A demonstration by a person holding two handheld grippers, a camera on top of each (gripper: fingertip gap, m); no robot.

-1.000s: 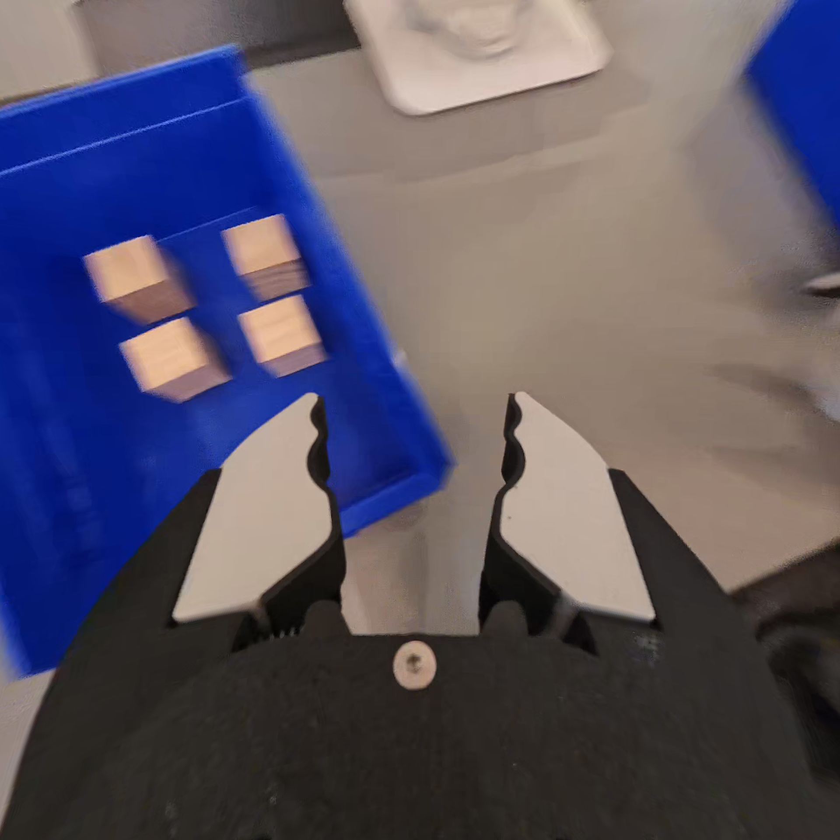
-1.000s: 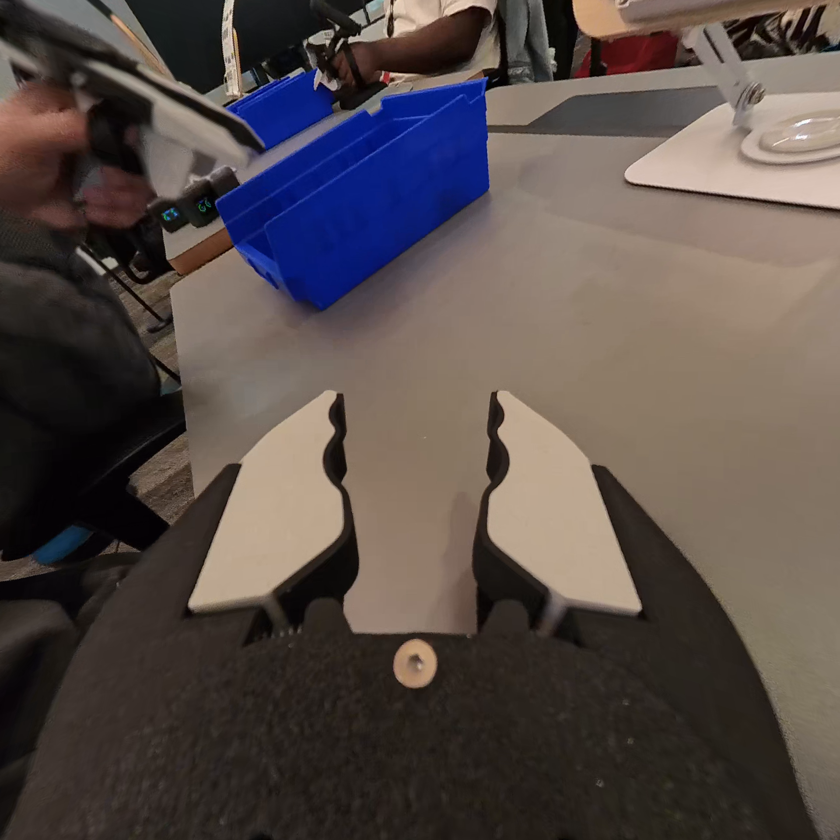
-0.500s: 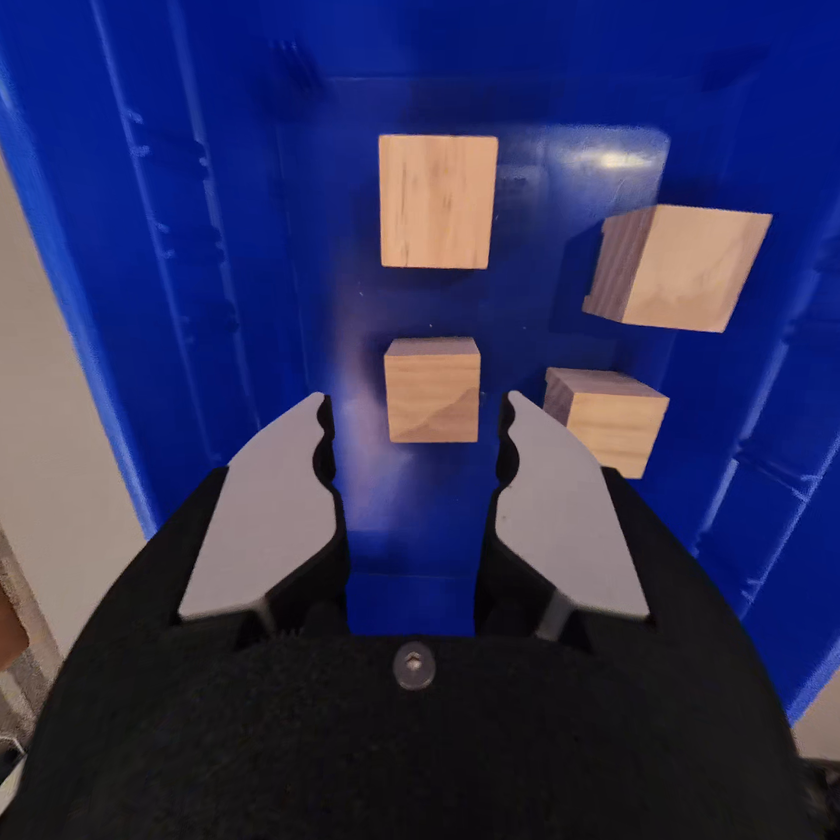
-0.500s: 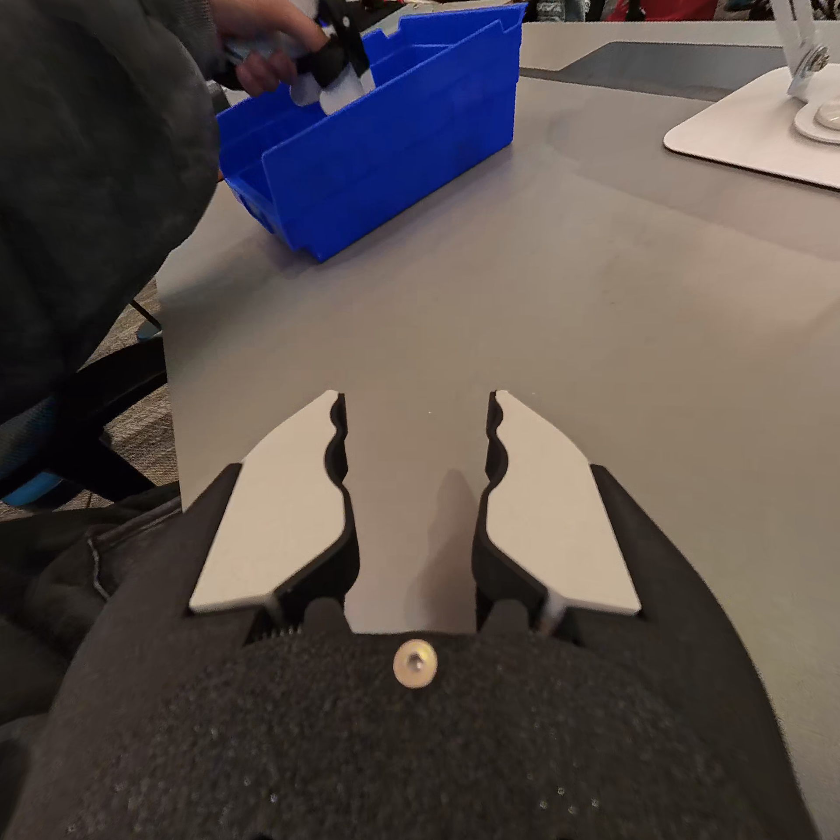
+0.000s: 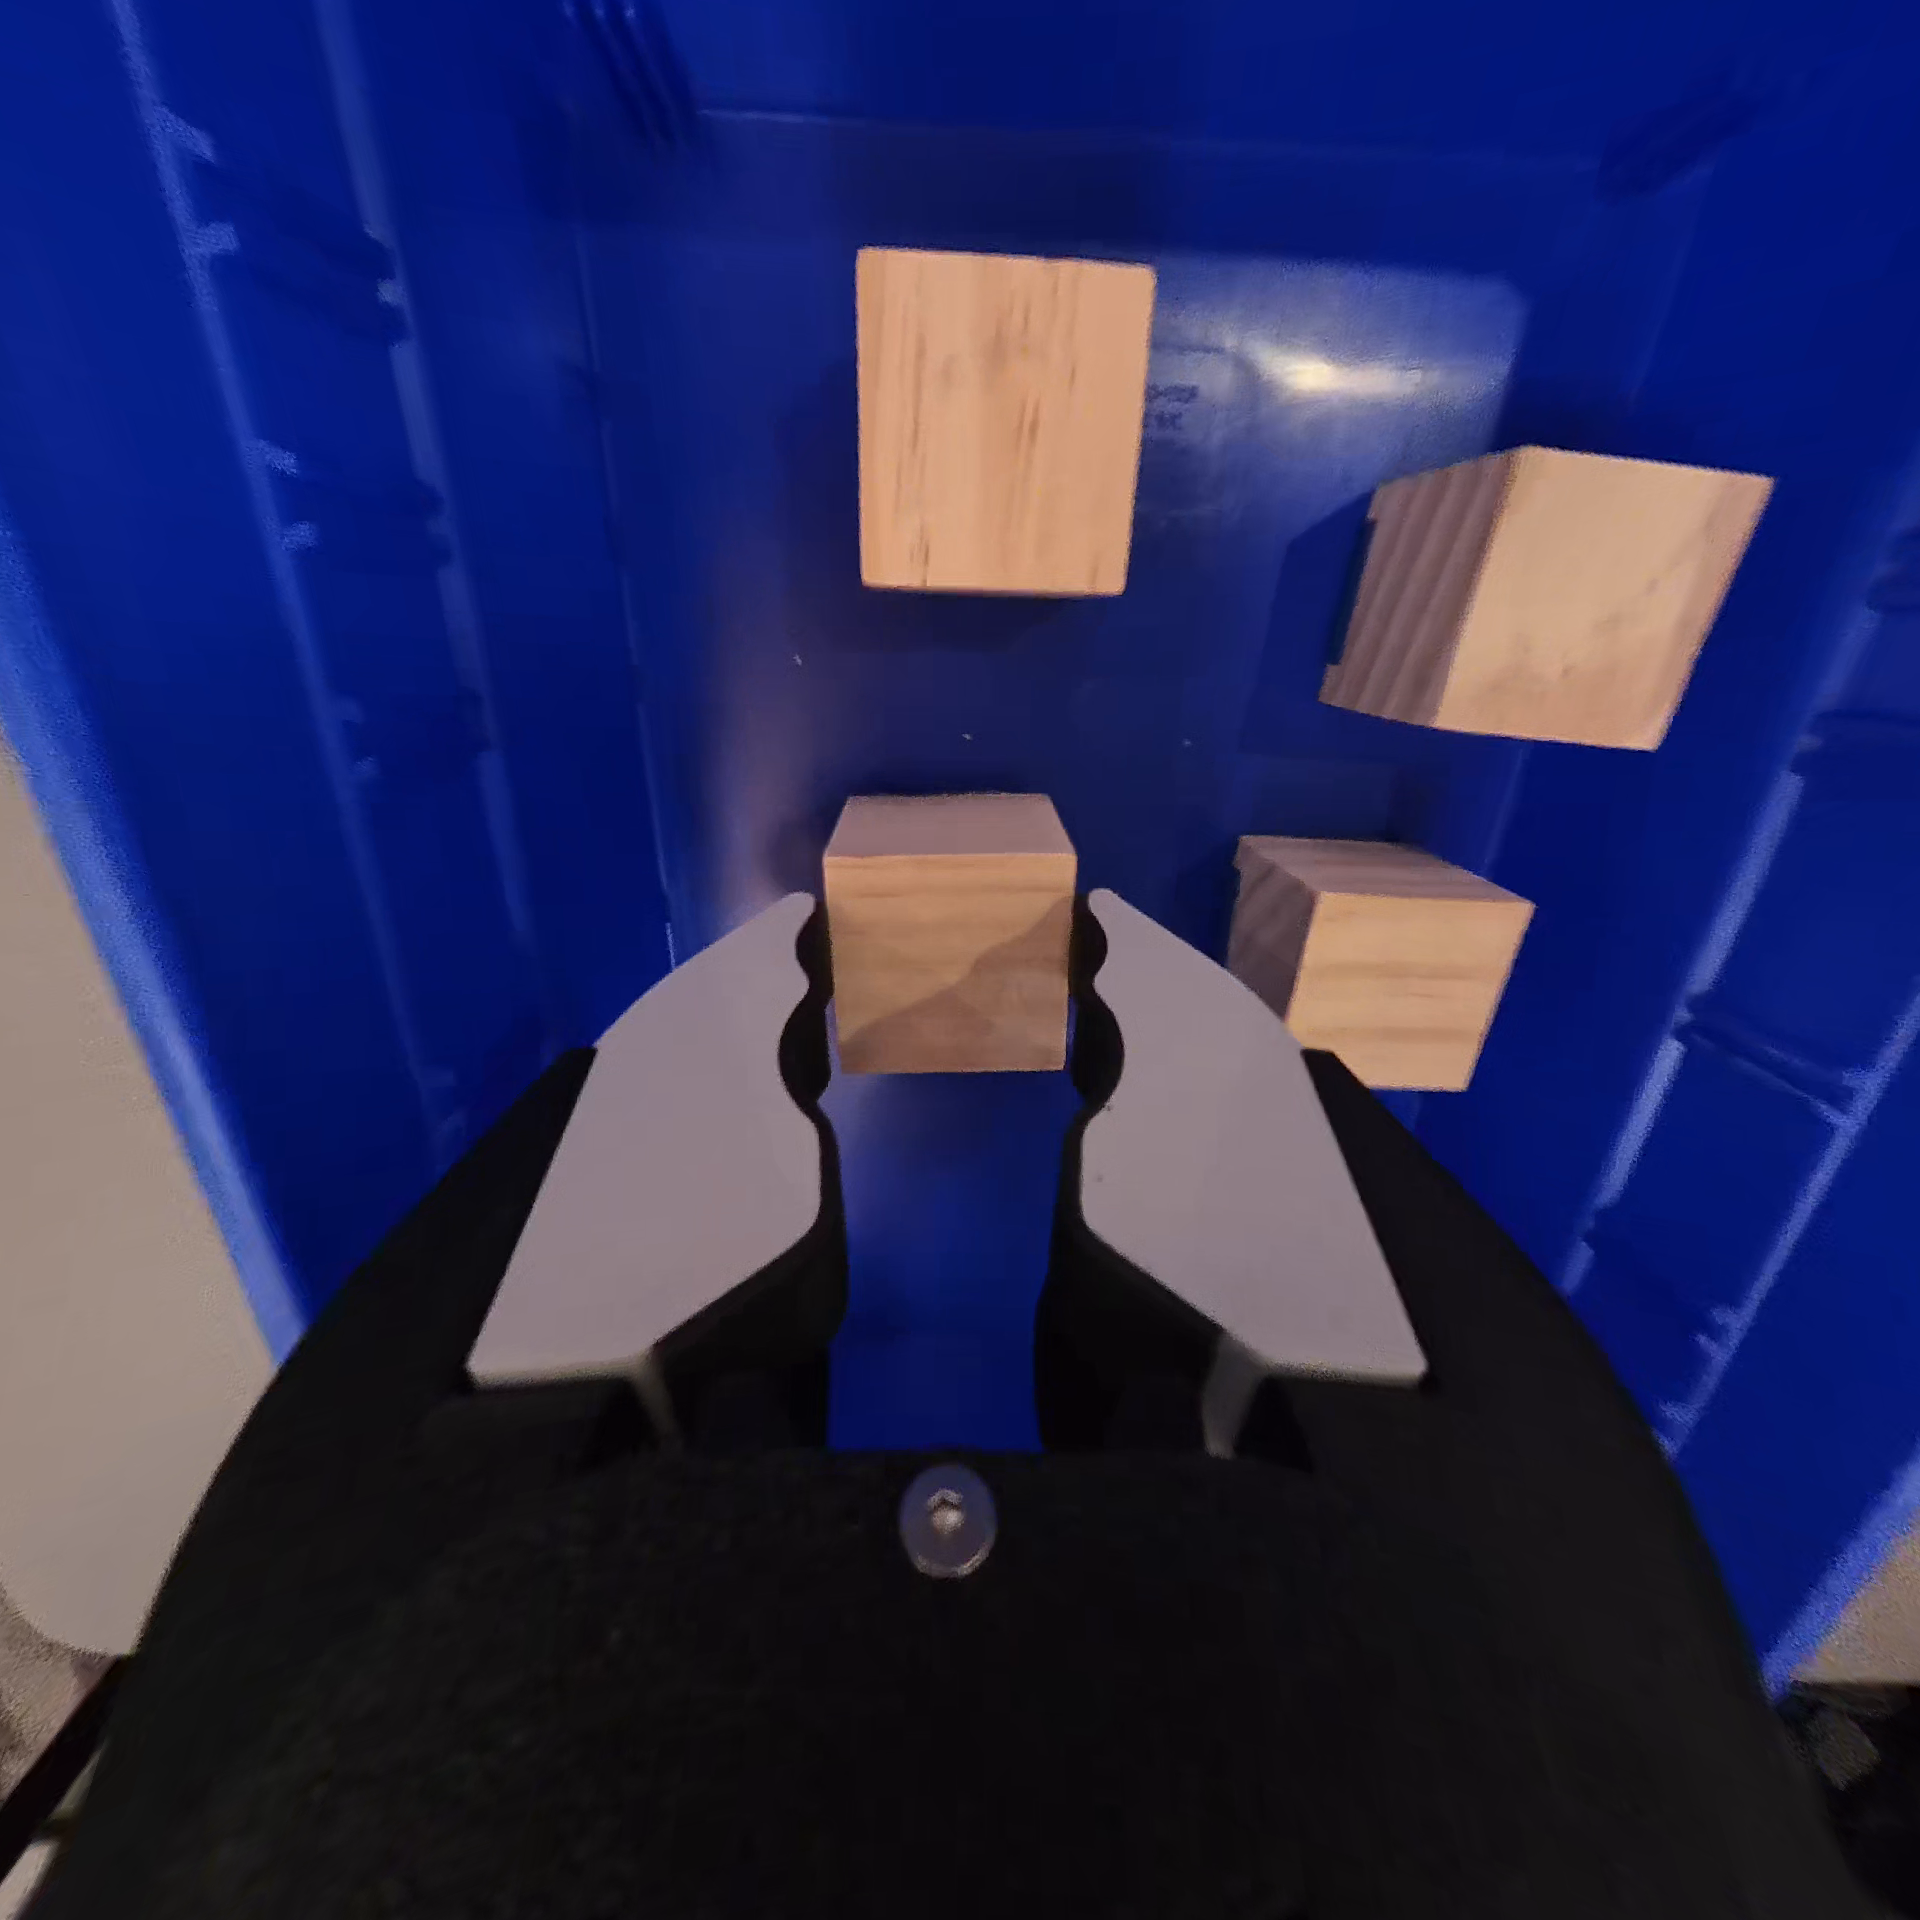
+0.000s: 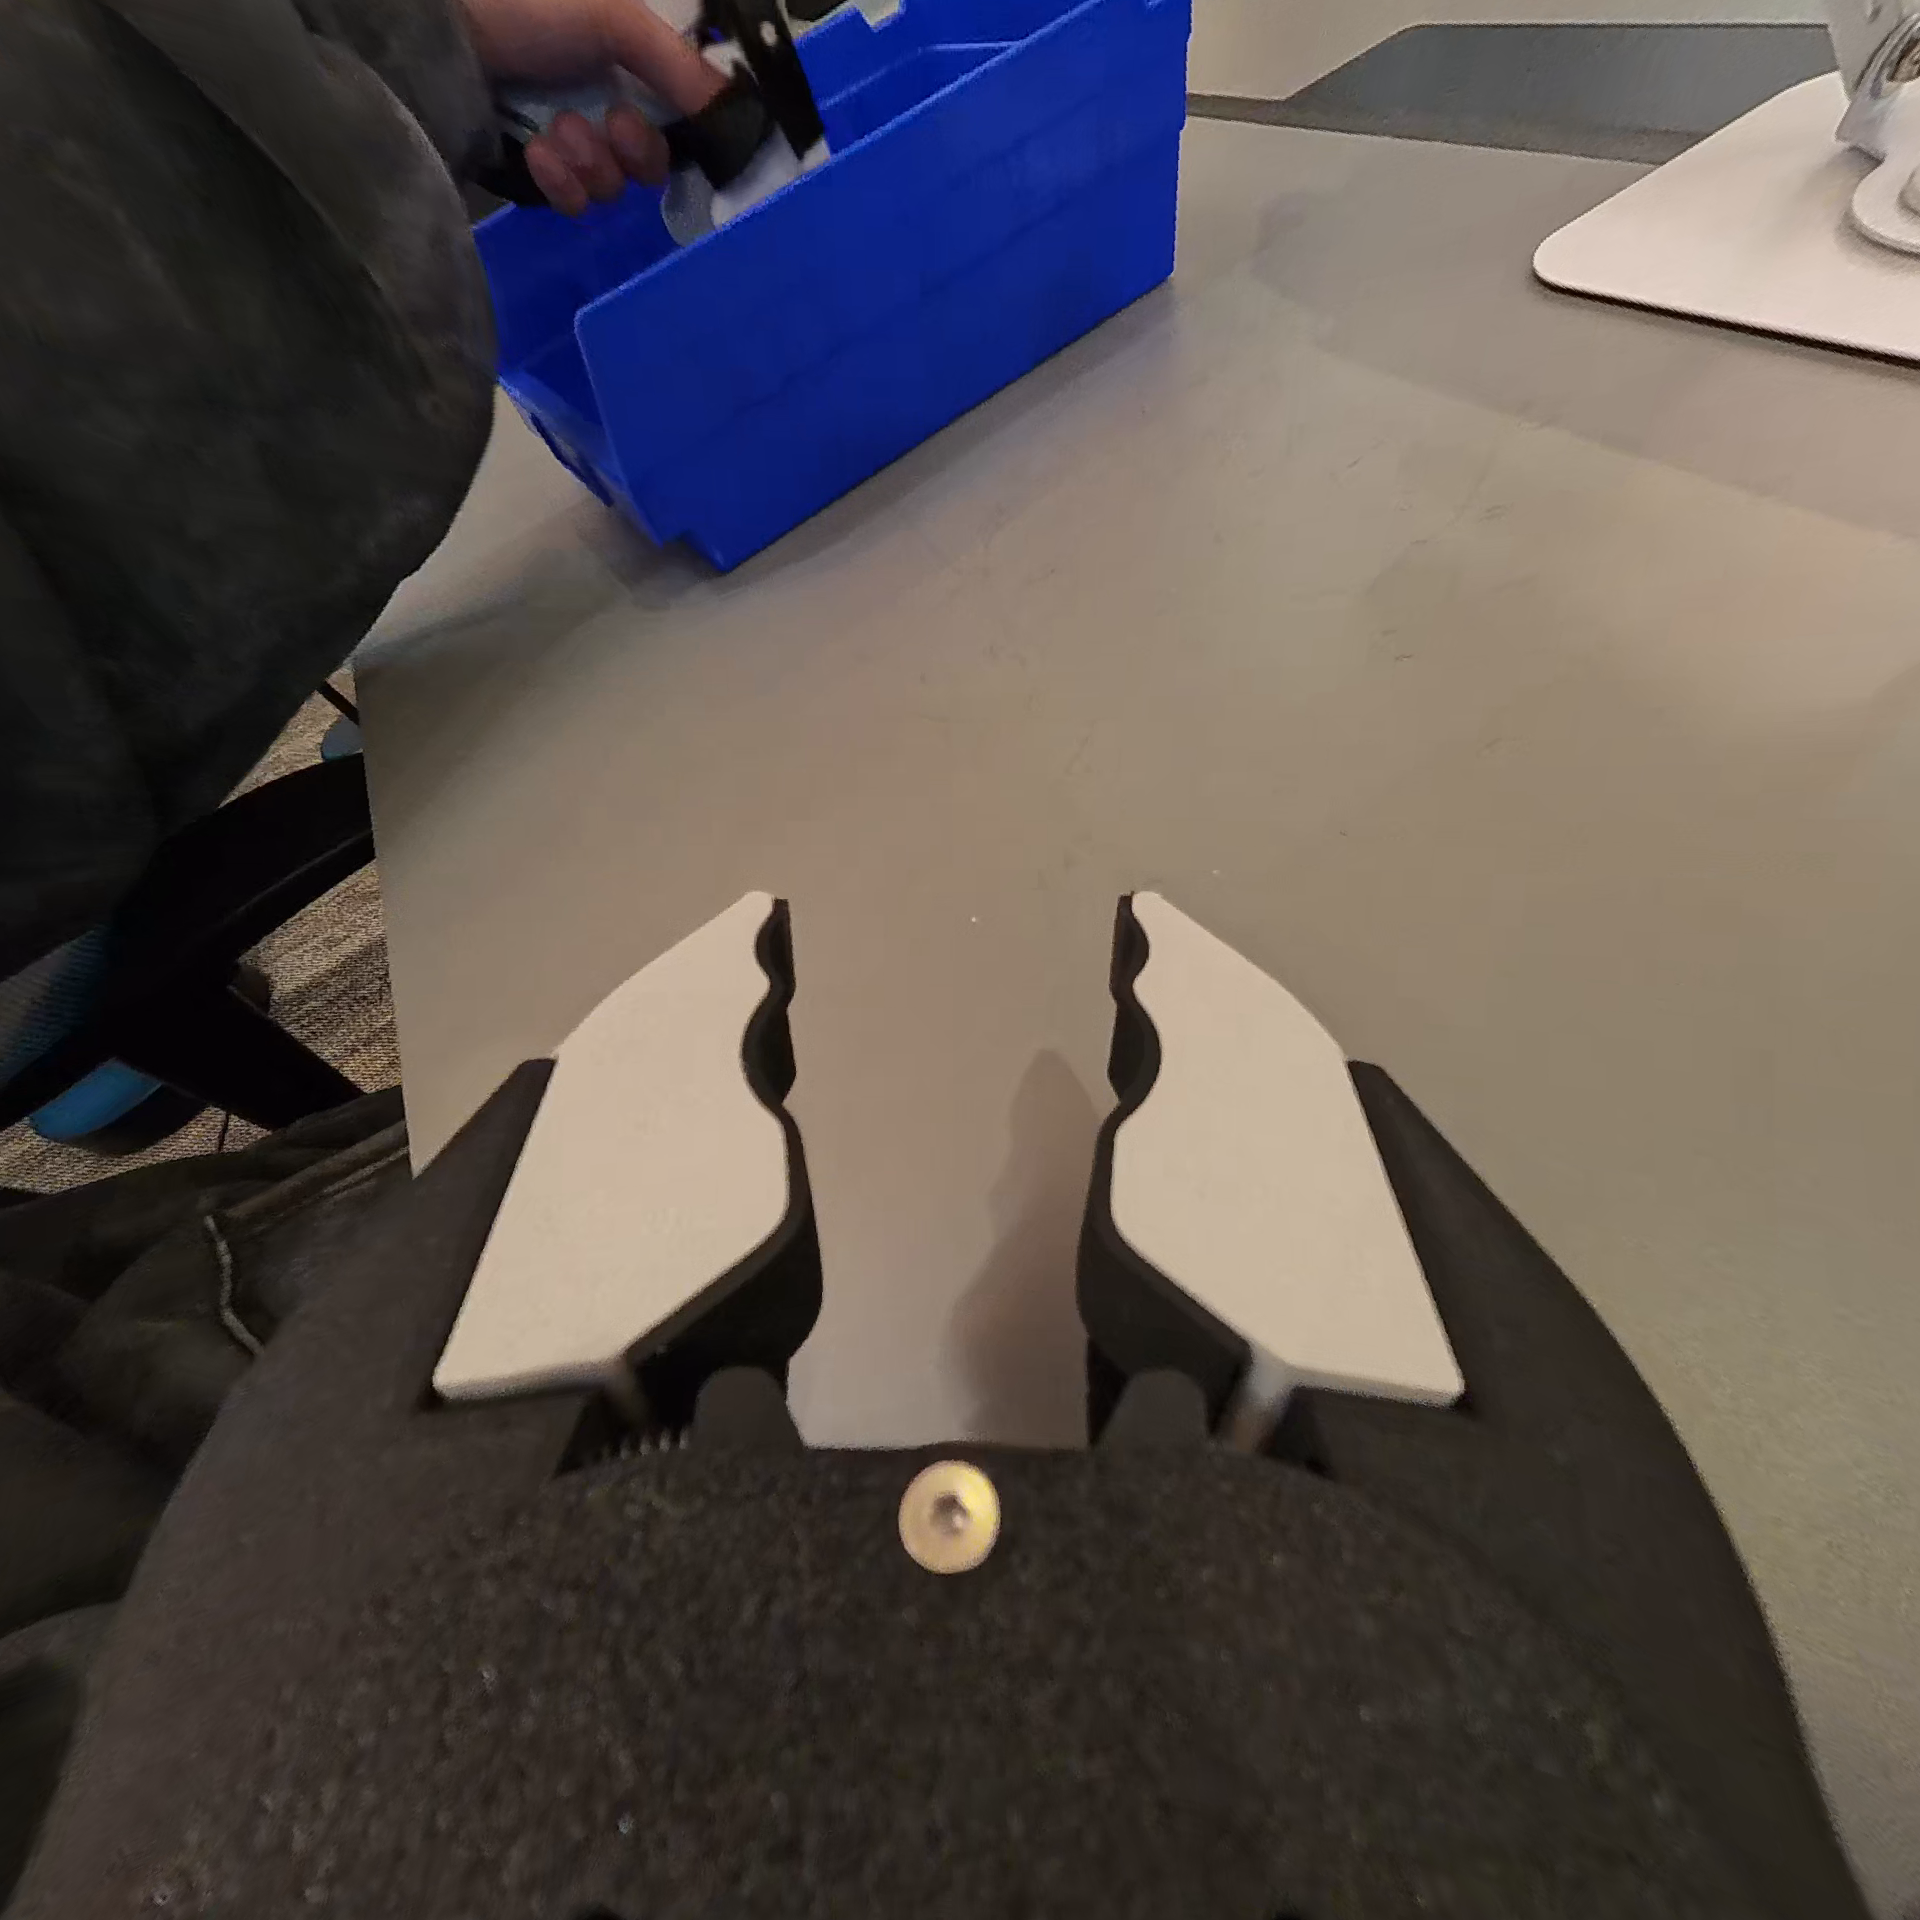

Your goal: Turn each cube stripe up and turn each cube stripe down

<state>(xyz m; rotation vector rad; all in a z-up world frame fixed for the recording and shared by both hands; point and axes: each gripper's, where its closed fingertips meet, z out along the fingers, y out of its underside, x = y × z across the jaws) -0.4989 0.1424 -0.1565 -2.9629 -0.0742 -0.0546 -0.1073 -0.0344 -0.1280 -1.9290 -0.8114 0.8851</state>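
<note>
Several pale wooden cubes lie on the floor of a blue bin [image 5: 416, 727]. My left gripper [image 5: 951, 904] reaches down into the bin and its jaws press both sides of the near-left cube [image 5: 951, 966], which rests on the bin floor. The other cubes are far-left [image 5: 1003, 421], far-right and skewed [image 5: 1548, 597], and near-right [image 5: 1382, 977]. No stripe shows on the faces in view. My right gripper [image 6: 951, 904] is open and empty, low over the grey table [image 6: 1351, 727]. The bin also shows in the right wrist view [image 6: 883, 343], with the left gripper [image 6: 748, 177] inside it.
A white flat stand base [image 6: 1745, 239] sits at the table's far right. A person's dark sleeve [image 6: 208, 364] fills the left of the right wrist view, with a hand above the bin. A black chair base [image 6: 208, 935] stands on the carpet beyond the table's left edge.
My left gripper swung over the bin, dropped toward the near-left cube, and its jaws narrowed onto the cube's sides. My right gripper stayed open and shifted only slightly over the table.
</note>
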